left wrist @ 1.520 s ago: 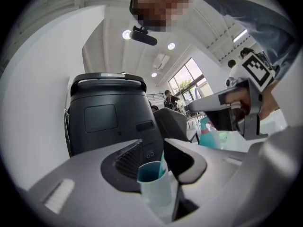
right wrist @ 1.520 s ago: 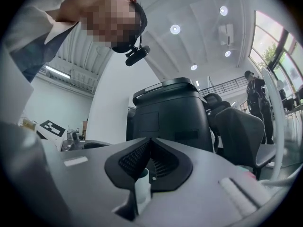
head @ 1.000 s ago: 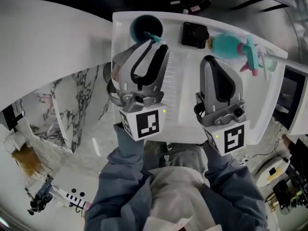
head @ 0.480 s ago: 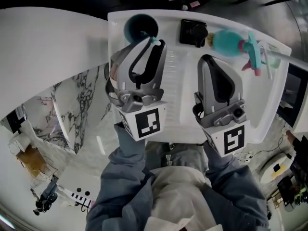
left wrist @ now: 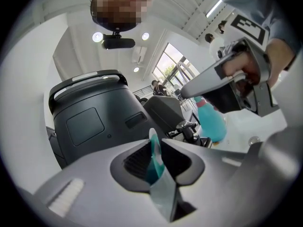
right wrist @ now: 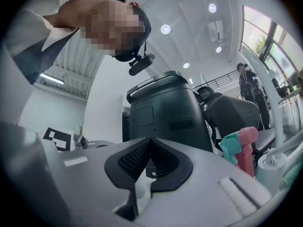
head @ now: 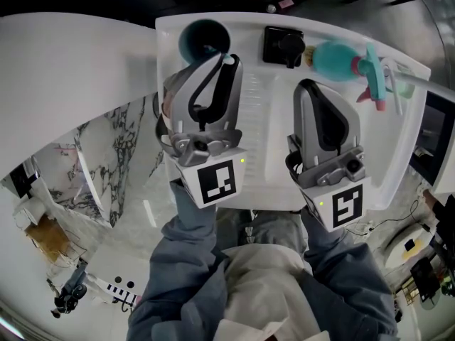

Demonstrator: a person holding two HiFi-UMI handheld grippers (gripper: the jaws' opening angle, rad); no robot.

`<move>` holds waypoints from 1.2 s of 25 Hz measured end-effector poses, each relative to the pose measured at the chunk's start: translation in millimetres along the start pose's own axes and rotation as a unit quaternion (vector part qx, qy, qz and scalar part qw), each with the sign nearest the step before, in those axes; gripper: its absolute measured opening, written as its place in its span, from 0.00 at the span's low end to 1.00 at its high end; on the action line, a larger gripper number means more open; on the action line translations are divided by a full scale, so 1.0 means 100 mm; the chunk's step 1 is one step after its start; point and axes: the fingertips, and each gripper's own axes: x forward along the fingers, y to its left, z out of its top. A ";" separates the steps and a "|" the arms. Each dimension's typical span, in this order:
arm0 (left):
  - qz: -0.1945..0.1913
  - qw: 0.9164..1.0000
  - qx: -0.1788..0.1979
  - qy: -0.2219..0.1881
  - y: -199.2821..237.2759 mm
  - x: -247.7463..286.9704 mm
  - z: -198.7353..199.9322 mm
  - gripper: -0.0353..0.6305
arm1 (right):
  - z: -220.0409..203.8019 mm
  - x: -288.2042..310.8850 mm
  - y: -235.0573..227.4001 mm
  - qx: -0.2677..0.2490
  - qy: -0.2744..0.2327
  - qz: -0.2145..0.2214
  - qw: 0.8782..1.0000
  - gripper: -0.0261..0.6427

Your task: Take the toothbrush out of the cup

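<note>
- My left gripper (left wrist: 154,144) is clenched on the toothbrush (left wrist: 155,167). In the left gripper view the translucent teal handle sits pinched between the two dark pads.
- The handle's long axis runs nearly along the jaws' own line. It comes back toward the camera from the pads, and a short tip pokes out just past them.
- In the head view the left gripper (head: 226,60) has its tips right at the near rim of the dark teal cup (head: 202,38), at the far left corner of the white desk (head: 270,165).
- The cup lies just beyond the jaws and slightly to their left. The jaws cover the spot where brush meets cup, so I cannot tell whether the far end is still inside it.
- My right gripper (right wrist: 150,141) is closed with nothing in it. The pads meet at the tips and only background shows past them.
- In the head view the right gripper (head: 309,89) sits over the middle of the desk, well apart from the cup, so the left is clearly the nearer one.
- A teal spray bottle (head: 340,62) and a black blocky item (head: 284,46) sit along the far edge, to the right of the cup.
- My judgement is that the next pull should follow the handle's axis, up and back from the cup's mouth. A sideways drag risks the brush catching the rim and tipping the cup.
</note>
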 end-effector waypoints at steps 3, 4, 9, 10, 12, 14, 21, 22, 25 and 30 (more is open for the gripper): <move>0.007 1.000 -0.012 -0.012 0.04 -0.02 0.05 0.24 | 0.00 -0.01 0.00 0.002 0.004 0.000 1.000 0.05; 0.008 1.000 -0.017 -0.017 0.05 -0.03 0.07 0.24 | -0.01 -0.01 0.01 0.003 0.008 0.000 1.000 0.05; 0.018 0.998 -0.049 -0.039 0.13 -0.07 0.14 0.22 | 0.04 -0.02 0.02 0.000 0.006 0.001 1.000 0.05; 0.019 0.998 -0.053 -0.042 0.14 -0.08 0.15 0.22 | 0.06 -0.03 0.02 -0.001 0.005 0.001 1.000 0.05; 0.022 0.997 -0.058 -0.049 0.17 -0.10 0.19 0.21 | 0.08 -0.03 0.03 -0.003 0.006 0.001 1.000 0.05; 0.027 0.996 -0.063 -0.058 0.22 -0.12 0.24 0.21 | 0.14 -0.02 0.04 -0.007 0.001 0.002 1.000 0.05; 0.061 0.988 -0.106 -0.098 0.56 -0.26 0.48 0.21 | 0.41 0.02 0.12 -0.018 -0.013 0.007 1.000 0.05; 0.066 0.985 -0.116 -0.105 0.62 -0.28 0.52 0.21 | 0.47 0.04 0.13 -0.018 -0.019 0.008 1.000 0.05; 0.080 0.978 -0.147 -0.125 0.80 -0.35 0.61 0.21 | 0.62 0.06 0.18 -0.019 -0.026 0.010 0.999 0.05; 0.093 0.966 -0.188 -0.150 1.04 -0.45 0.80 0.21 | 0.85 0.08 0.28 -0.037 -0.030 0.015 0.999 0.05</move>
